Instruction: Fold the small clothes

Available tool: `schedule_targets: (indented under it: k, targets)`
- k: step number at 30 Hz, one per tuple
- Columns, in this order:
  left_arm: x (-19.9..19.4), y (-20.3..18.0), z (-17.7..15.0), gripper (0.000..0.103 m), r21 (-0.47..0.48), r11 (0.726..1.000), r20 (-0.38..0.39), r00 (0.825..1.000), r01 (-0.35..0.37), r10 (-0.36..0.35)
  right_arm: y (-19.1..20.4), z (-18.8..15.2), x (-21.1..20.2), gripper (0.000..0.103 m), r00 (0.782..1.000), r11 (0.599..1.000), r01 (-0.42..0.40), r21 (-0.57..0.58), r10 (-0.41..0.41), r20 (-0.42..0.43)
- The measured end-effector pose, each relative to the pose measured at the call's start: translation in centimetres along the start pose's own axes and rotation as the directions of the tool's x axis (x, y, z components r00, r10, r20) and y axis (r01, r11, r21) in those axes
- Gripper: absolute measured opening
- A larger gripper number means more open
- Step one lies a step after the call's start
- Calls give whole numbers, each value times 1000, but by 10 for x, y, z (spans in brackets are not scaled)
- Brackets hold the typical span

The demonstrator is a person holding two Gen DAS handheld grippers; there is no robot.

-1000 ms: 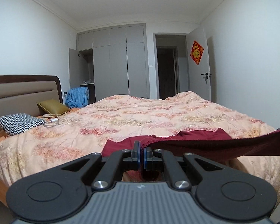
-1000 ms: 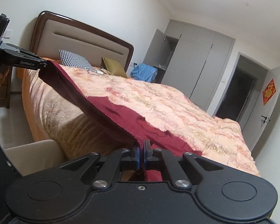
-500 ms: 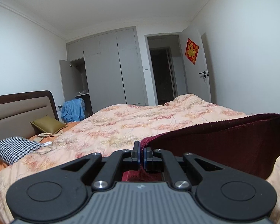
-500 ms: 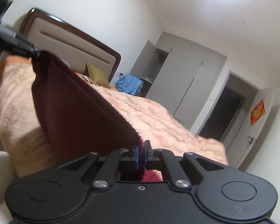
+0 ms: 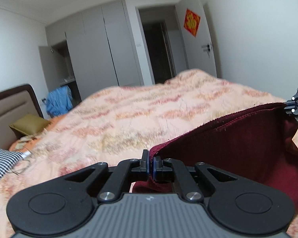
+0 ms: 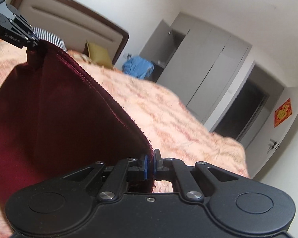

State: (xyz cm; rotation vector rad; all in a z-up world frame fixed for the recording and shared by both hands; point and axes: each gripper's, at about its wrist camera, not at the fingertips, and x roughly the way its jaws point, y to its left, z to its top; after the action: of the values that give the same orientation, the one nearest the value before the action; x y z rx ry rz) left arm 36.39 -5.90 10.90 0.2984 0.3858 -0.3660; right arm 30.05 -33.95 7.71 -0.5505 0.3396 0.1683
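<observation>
Across the lower right of the left wrist view, I am clamping both tools, left tool (image 5: 150,163) and right tool (image 6: 150,163), on the hem corners of the maroon garment (image 5: 238,144), which is sagging soft and light above the bed (image 5: 149,115).

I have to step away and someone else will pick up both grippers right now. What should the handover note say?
Left gripper: shut on one end of the dark red garment's upper hem.
Right gripper: shut on the other end of that hem.
Garment: lifted, hem stretched between the two grippers, the rest hanging over the bed's peach floral quilt.
Done: garment picked up by two corners.
Left: lay it down on the quilt, finish the fold, smooth it, release. No finished fold shows yet.
</observation>
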Motion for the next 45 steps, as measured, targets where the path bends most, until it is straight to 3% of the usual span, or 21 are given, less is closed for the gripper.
schedule_targets:
  k: [7, 16, 18, 19, 20, 21, 25, 31, 33, 35, 39, 42, 45]
  targets:
    - [78, 7, -29, 4, -31, 999, -108, 994, 21, -24, 0, -18, 68, 5, 990, 994, -66, 86, 76, -122]
    - [117, 11, -58, 5, -106, 994, -207, 977, 28, -49, 11, -44, 110, 14, 975, 982, -97, 161, 126, -182]
    - [120, 14, -60, 19, -149, 988, -229, 970, 45, -79, 10, -46, 118, 25, 973, 979, -97, 179, 131, -188]
    - [121, 15, -60, 50, -164, 985, -241, 966, 56, -96, 9, -48, 120, 47, 973, 977, -93, 192, 130, -192]
    - [119, 15, -60, 65, -173, 983, -240, 966, 58, -99, 9, -50, 119, 75, 972, 975, -89, 205, 130, -194]
    - [116, 14, -59, 81, -173, 983, -229, 969, 55, -94, 9, -51, 116, 83, 974, 973, -91, 213, 131, -186]
    - [106, 6, -56, 85, -139, 988, -223, 971, 59, -90, 6, -49, 104, 94, 977, 975, -97, 198, 131, -167]
    - [107, 4, -71, 88, -141, 990, -261, 963, 26, -63, 10, -59, 81, 97, 973, 967, -129, 219, 166, -162]
    - [111, 7, -80, 88, -156, 988, -285, 958, -16, -29, 17, -69, 76, 94, 967, 968, -133, 213, 174, -185]
    - [116, 14, -89, 88, -178, 982, -300, 954, -66, 9, 24, -79, 75, 83, 965, 972, -120, 201, 162, -208]
    - [122, 36, -101, 89, -245, 954, -326, 941, -175, 89, 14, -95, 81, 82, 971, 962, 21, 272, 46, -236]
    - [122, 52, -109, 91, -339, 925, -321, 945, -171, 57, -8, -106, 89, 87, 960, 908, 153, 390, -44, -275]
    - [125, 52, -116, 93, -345, 923, -318, 946, -171, 57, -17, -118, 95, 90, 948, 864, 218, 454, -77, -308]
